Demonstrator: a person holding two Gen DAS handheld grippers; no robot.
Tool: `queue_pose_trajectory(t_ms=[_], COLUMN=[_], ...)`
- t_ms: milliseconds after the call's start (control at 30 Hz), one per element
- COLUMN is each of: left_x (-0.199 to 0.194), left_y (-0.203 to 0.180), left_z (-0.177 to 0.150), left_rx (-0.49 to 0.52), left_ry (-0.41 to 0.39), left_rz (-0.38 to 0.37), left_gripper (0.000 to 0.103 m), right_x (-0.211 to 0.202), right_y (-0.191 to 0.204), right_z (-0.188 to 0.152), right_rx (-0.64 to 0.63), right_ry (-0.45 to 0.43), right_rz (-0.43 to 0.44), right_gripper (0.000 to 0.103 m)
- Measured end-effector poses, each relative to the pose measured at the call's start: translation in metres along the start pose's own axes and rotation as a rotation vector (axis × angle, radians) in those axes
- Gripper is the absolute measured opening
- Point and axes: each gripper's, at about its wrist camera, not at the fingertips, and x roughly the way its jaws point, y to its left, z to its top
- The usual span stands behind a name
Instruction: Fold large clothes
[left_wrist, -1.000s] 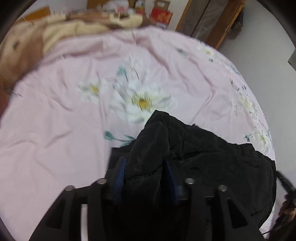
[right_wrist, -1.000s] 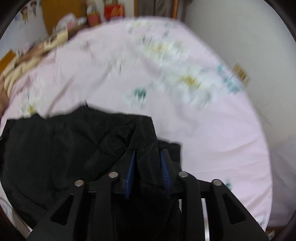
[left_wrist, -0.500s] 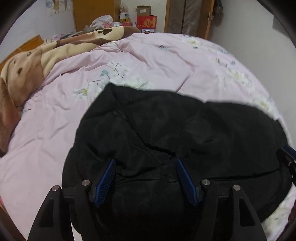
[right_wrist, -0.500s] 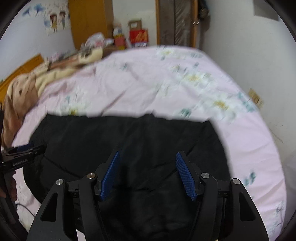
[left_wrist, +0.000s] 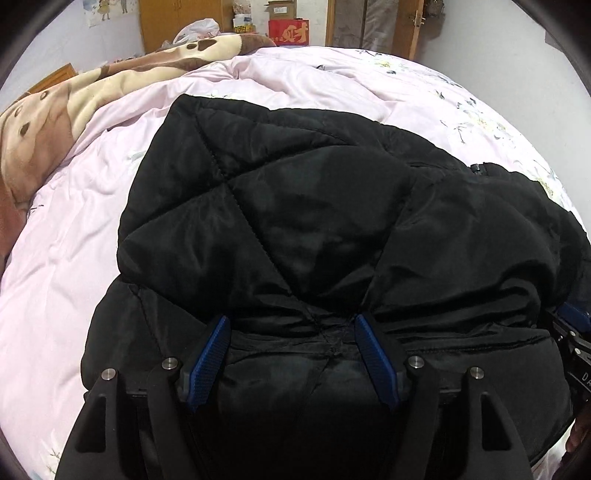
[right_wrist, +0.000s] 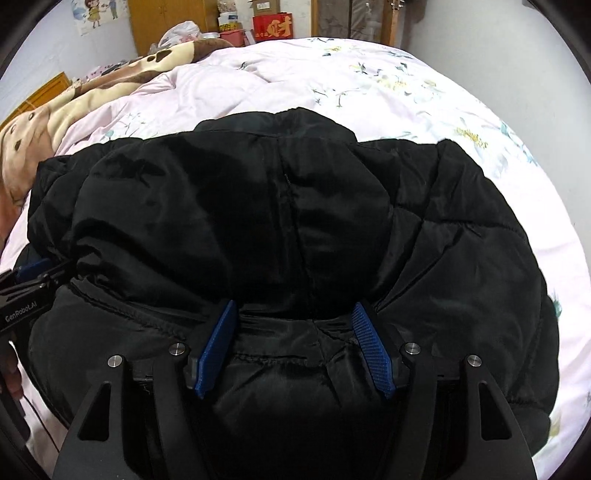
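Observation:
A black quilted padded jacket (left_wrist: 295, 221) lies spread on a pink flowered bed cover (left_wrist: 74, 229); it also fills the right wrist view (right_wrist: 277, 221). My left gripper (left_wrist: 291, 325) is open, its blue pads standing wide apart around the jacket's near edge. My right gripper (right_wrist: 293, 314) is open in the same way over the jacket's near edge. The right gripper shows at the right edge of the left wrist view (left_wrist: 574, 325), and the left gripper at the left edge of the right wrist view (right_wrist: 26, 284).
A brown and cream blanket (left_wrist: 92, 88) lies bunched at the far left of the bed. Beyond the bed stand a wooden cabinet (left_wrist: 177, 22), a red box (left_wrist: 288, 31), bags and a wooden door. A grey wall (right_wrist: 517, 55) runs along the right.
Both grippers were shut on the bunched jacket a second ago. They have opened, and the jacket now lies spread wide on the bed in front of them.

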Motion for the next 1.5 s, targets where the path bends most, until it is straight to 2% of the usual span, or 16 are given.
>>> queue_pose_trajectory(t_ms=[167, 267, 333, 400, 467, 600, 767, 967, 1133, 1200, 1267, 1433, 1500], left_x=[-0.021, -0.040, -0.045, -0.036, -0.015, 0.009, 0.028, 0.021, -0.008, -0.021, -0.042, -0.080, -0.067], left_y=[0.006, 0.007, 0.003, -0.003, -0.004, -0.007, -0.003, -0.002, 0.005, 0.010, 0.020, 0.055, 0.061], left_z=[0.014, 0.029, 0.037, 0.047, 0.053, 0.056, 0.050, 0.050, 0.050, 0.048, 0.041, 0.008, -0.007], left_rx=[-0.058, -0.062, -0.041, 0.005, 0.039, 0.070, 0.052, 0.055, 0.063, 0.066, 0.059, 0.008, 0.012], left_ry=[0.035, -0.013, -0.036, -0.029, 0.018, 0.075, 0.129, 0.136, 0.091, 0.081, 0.035, -0.057, -0.012], left_rz=[-0.010, -0.010, -0.006, 0.027, 0.044, 0.046, 0.021, 0.016, -0.021, -0.016, -0.022, 0.056, 0.100], left_gripper=[0.071, 0.070, 0.070, 0.071, 0.073, 0.074, 0.074, 0.074, 0.073, 0.073, 0.073, 0.073, 0.073], right_x=[-0.018, -0.058, -0.068, -0.056, -0.024, 0.013, 0.031, 0.027, -0.018, -0.043, -0.067, -0.101, -0.091], right_y=[-0.004, -0.006, -0.004, -0.003, -0.004, -0.001, -0.006, -0.007, -0.010, -0.011, -0.017, -0.037, -0.042], right_z=[0.021, 0.039, 0.051, 0.064, 0.070, 0.059, 0.063, 0.065, 0.068, 0.064, 0.056, 0.012, -0.004], right_rx=[0.026, 0.018, -0.007, -0.029, -0.039, -0.049, -0.022, -0.009, -0.034, -0.075, -0.069, -0.049, -0.059], right_ry=[0.050, -0.094, -0.134, -0.099, 0.010, 0.083, 0.170, 0.191, 0.100, 0.050, 0.002, -0.055, -0.036], right_rz=[0.022, 0.031, 0.011, -0.005, -0.032, -0.060, -0.080, -0.061, -0.015, -0.039, -0.042, -0.049, -0.069], right_gripper=[0.065, 0.065, 0.065, 0.065, 0.065, 0.066, 0.067, 0.067, 0.067, 0.067, 0.067, 0.068, 0.068])
